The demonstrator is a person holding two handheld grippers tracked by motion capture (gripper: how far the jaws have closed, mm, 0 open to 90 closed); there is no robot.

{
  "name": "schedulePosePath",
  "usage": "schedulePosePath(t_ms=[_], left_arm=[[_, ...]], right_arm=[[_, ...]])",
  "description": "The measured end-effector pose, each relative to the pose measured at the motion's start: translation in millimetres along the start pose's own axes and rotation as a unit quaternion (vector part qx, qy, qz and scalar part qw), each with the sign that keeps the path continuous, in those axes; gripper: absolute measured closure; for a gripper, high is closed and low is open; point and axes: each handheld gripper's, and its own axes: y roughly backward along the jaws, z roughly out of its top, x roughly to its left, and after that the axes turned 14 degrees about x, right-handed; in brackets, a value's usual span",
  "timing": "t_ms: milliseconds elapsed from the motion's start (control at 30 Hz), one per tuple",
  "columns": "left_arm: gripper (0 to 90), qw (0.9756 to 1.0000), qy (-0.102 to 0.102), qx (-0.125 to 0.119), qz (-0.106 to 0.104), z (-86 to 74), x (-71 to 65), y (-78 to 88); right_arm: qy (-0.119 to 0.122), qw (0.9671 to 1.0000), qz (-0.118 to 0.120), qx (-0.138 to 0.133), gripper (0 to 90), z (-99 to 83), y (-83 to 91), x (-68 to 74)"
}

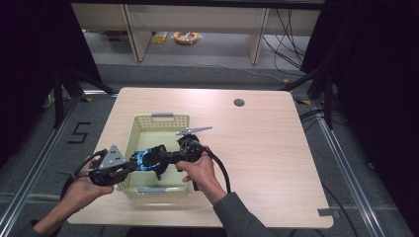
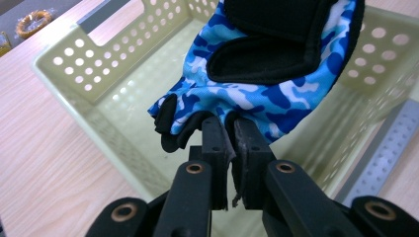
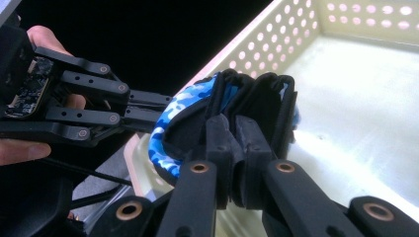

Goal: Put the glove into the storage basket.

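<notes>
Blue-camouflage fingerless fabric glove point(image 2: 276, 74) hangs stretched between both tools over the pale green perforated plastic basket point(image 1: 143, 126): left hand-held gripper point(image 2: 232, 123) clenched on its finger end, right hand-held gripper point(image 3: 236, 123) clenched on the black cuff edge. Two-point hold likely keeps it spread for lowering in.

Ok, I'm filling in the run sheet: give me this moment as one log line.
left gripper: shut on glove finger end | right gripper: shut on glove cuff end | glove: held over basket | basket: on table
</notes>
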Motion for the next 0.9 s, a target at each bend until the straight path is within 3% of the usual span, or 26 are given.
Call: schedulePosePath(t_ms=[33,67,100,133,167,200,233,300,333,367,400,433,467,500,533,600,633,733,833,900], left_arm=[[83.8,0.9998,0.014,0.013,-0.004,-1.4,-1.0,2.0],[83.8,1.0000,-0.004,0.006,0.003,-2.0,1.8,1.8],[83.8,1.0000,0.006,0.001,0.001,-3.0,1.2,1.4],[83.8,0.9998,0.014,0.013,-0.002,-5.1,0.9,3.2],[83.7,1.0000,0.000,0.007,0.005,-5.4,3.6,3.4],[83.7,1.0000,0.007,0.006,0.003,-6.6,3.3,3.8],[83.7,1.0000,-0.001,0.009,0.005,-7.5,5.3,4.8],[83.6,0.9997,0.019,0.017,0.003,-10.0,3.4,6.6],[83.6,0.9999,0.003,0.010,0.005,-10.5,6.2,5.9],[83.5,0.9999,0.002,0.009,0.006,-10.7,6.5,6.1],[83.5,0.9997,0.020,0.017,0.002,-12.6,4.1,6.8],[83.3,0.9999,0.009,0.009,0.005,-11.8,5.7,5.4],[83.3,0.9999,0.013,0.009,0.004,-12.2,4.6,3.9],[83.2,0.9999,0.000,0.015,0.006,-11.6,5.1,3.4],[83.2,0.9999,0.004,0.012,0.001,-11.4,3.3,0.5],[82.8,0.9999,-0.001,0.015,-0.003,-10.1,0.3,-5.0],[82.4,0.9999,0.000,0.015,-0.004,-9.1,-0.9,-7.1],[81.4,0.9998,-0.005,0.018,-0.010,-4.7,-6.6,-15.6],[77.5,0.9991,-0.024,0.032,-0.016,0.6,-10.1,-19.9],[74.4,0.9991,-0.022,0.030,-0.020,4.0,-13.1,-23.6]], right_arm=[[0.006,1.0000,0.007,0.000,86.5,1.0,-1.6,-0.4],[0.009,0.9999,0.004,-0.003,86.4,1.9,-3.5,-0.3],[0.005,1.0000,0.007,-0.001,86.4,2.3,-4.1,1.8],[0.005,1.0000,0.005,-0.002,86.4,3.1,-5.8,2.9],[0.008,0.9999,0.006,-0.002,86.5,3.7,-7.0,3.5],[0.005,0.9999,0.013,0.000,86.4,4.2,-8.2,5.0],[0.007,0.9999,0.011,-0.004,86.4,4.9,-9.8,5.3],[0.005,0.9997,0.024,-0.005,86.4,5.4,-12.9,6.3],[0.005,0.9999,0.015,-0.006,86.4,5.5,-13.7,6.8],[0.002,0.9997,0.022,-0.003,86.4,5.3,-14.6,7.6],[0.008,0.9997,0.021,-0.005,86.4,5.2,-16.0,6.7],[0.002,0.9995,0.030,-0.003,86.4,4.4,-17.2,7.3],[0.000,0.9996,0.029,-0.003,86.4,3.7,-17.7,7.0],[0.004,0.9998,0.020,-0.005,86.4,3.0,-18.3,5.2],[-0.009,0.9998,0.019,0.003,86.4,1.5,-17.4,6.2],[0.005,0.9999,0.016,0.000,86.4,-1.5,-17.9,1.4],[0.000,0.9999,0.011,0.004,86.3,-4.3,-16.6,0.1],[-0.010,0.9997,-0.017,0.011,86.2,-11.5,-13.1,-2.8],[-0.009,0.9992,-0.034,0.022,86.1,-17.4,-10.9,-7.6],[-0.015,0.9983,-0.050,0.028,86.0,-21.4,-9.3,-9.4]])
